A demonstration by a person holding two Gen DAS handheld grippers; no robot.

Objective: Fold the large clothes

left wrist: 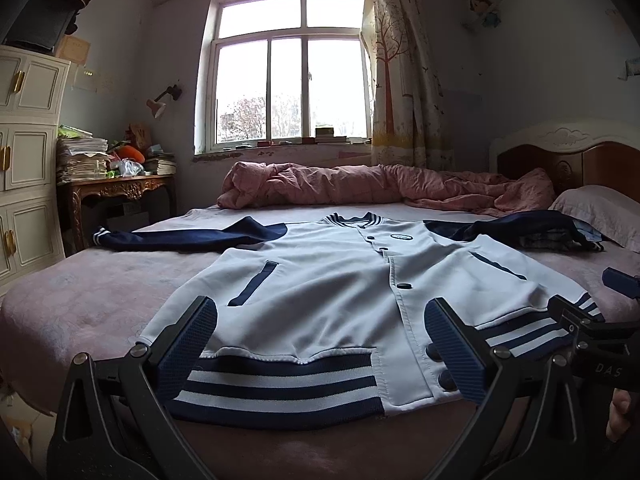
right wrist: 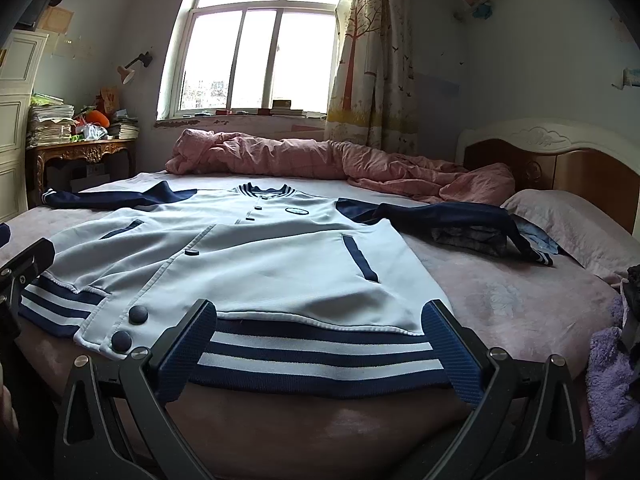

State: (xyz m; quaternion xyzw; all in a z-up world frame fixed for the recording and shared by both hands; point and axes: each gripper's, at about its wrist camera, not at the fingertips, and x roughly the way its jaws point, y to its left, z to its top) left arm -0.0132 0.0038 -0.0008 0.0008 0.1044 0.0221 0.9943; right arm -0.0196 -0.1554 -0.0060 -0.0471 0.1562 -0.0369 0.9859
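Note:
A light blue baseball jacket [left wrist: 328, 280] [right wrist: 256, 256] with navy sleeves and a navy-and-white striped hem lies flat, front up, on the bed, sleeves spread to both sides. My left gripper [left wrist: 320, 352] hovers open just before the left half of the striped hem [left wrist: 280, 388], nothing between its fingers. My right gripper [right wrist: 320, 348] is open too, in front of the right half of the hem [right wrist: 320, 356]. The right gripper's tip [left wrist: 580, 320] shows at the right edge of the left wrist view.
The bed [right wrist: 500, 300] has a pink sheet. A crumpled pink quilt [left wrist: 380, 184] lies along its far side, a pillow [right wrist: 572, 224] and folded dark clothes [right wrist: 468, 240] at the right. A purple towel [right wrist: 612, 392] hangs at right. A cluttered desk [left wrist: 116, 184] and cabinet [left wrist: 28, 160] stand left.

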